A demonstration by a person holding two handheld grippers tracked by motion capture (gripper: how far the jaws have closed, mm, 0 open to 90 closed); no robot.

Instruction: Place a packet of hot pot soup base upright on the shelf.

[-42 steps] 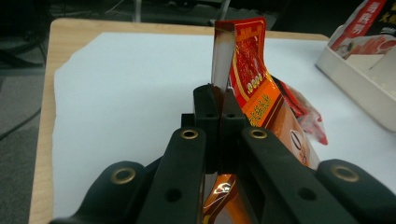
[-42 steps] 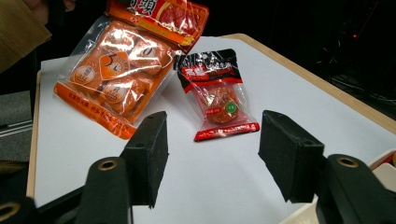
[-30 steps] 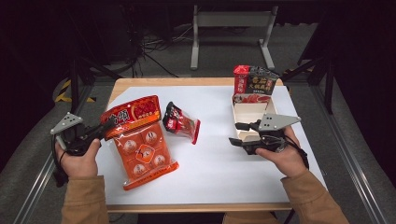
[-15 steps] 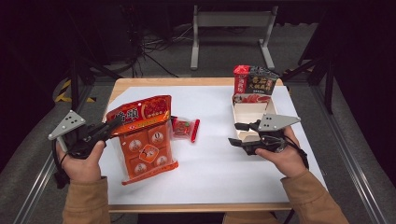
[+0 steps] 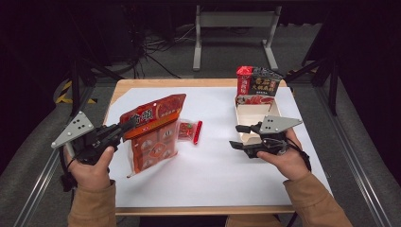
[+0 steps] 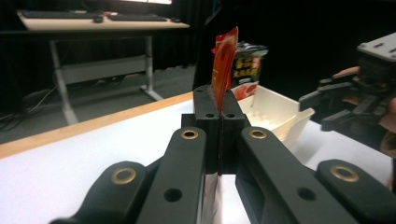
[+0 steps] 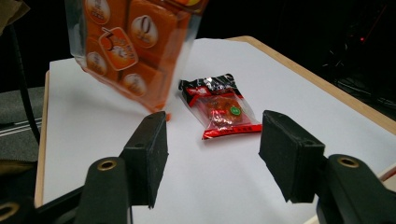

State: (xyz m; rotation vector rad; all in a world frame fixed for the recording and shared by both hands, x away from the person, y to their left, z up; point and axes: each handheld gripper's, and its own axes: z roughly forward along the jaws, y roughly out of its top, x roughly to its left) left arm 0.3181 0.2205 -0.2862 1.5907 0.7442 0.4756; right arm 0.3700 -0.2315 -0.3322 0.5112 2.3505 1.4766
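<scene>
With the left gripper [image 5: 124,128] clenched on the top edge of the orange snack bag [image 5: 152,135], which hung tilted above the desk [image 5: 213,165], and the right gripper [image 5: 237,136] released beside the white box [image 5: 255,113], carrying the bag high enough to clear the small red packet [image 5: 189,131] seemed wise.

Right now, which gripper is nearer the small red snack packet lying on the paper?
Left. The left gripper, shut on the big orange bag, sits just beside the small red packet. The right gripper waits open, farther off by the white box.
</scene>
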